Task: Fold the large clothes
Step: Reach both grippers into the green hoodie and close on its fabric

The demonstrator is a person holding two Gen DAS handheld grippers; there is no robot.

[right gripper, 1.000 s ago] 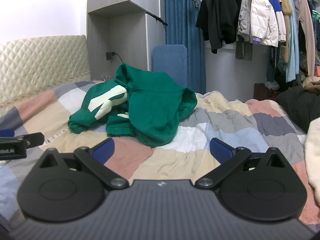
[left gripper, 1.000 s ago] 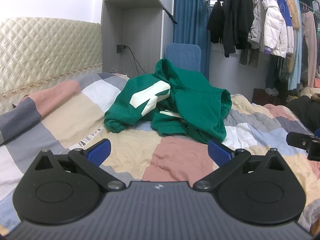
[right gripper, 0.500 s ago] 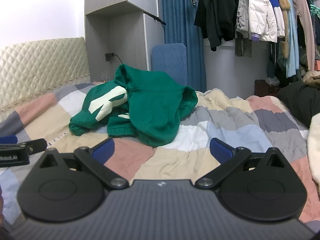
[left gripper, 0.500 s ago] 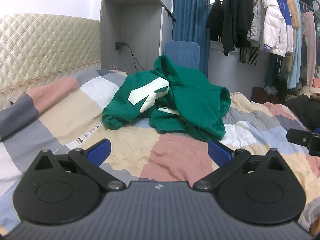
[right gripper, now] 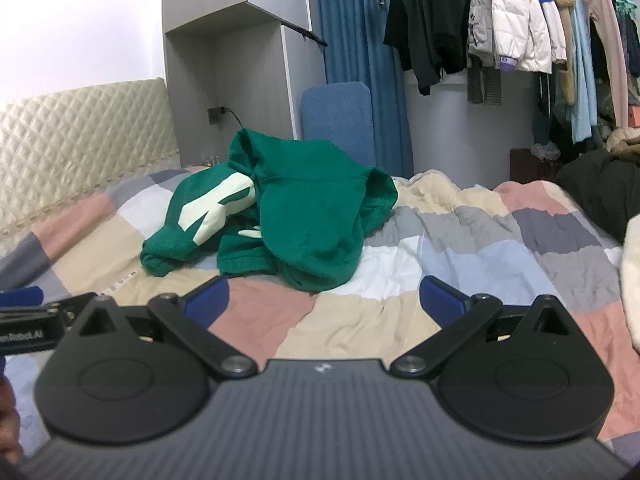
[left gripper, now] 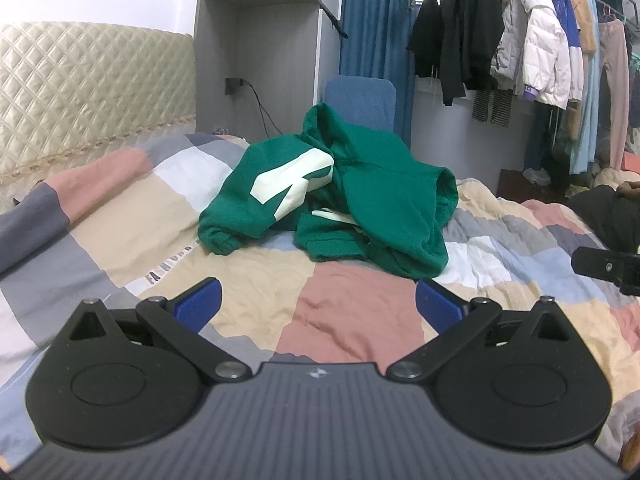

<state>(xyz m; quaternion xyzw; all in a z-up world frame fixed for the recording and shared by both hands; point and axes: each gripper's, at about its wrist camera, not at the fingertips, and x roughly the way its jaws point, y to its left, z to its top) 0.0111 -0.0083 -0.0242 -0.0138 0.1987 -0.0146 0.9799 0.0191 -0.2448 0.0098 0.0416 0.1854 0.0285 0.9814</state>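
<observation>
Both the left hand-held gripper (left gripper: 318, 300) and the right hand-held gripper (right gripper: 322, 296) stand wide and empty, low over the bed (left gripper: 352, 320), short of the green hoodie (left gripper: 360, 200). It lies crumpled in a heap on the patchwork quilt (right gripper: 460, 256), near the far edge. This looks like the approach step: next, find a hem or sleeve cuff and spread it flat. No containers show.

One green hoodie (left gripper: 340, 196) is counted at 12 o'clock on one quilt (left gripper: 256, 280). Two grippers are counted: the left gripper (left gripper: 318, 304) and the right gripper (right gripper: 324, 300), each with two blue pads (left gripper: 198, 308). One headboard (left gripper: 92, 92) is seen at 10 o'clock.
</observation>
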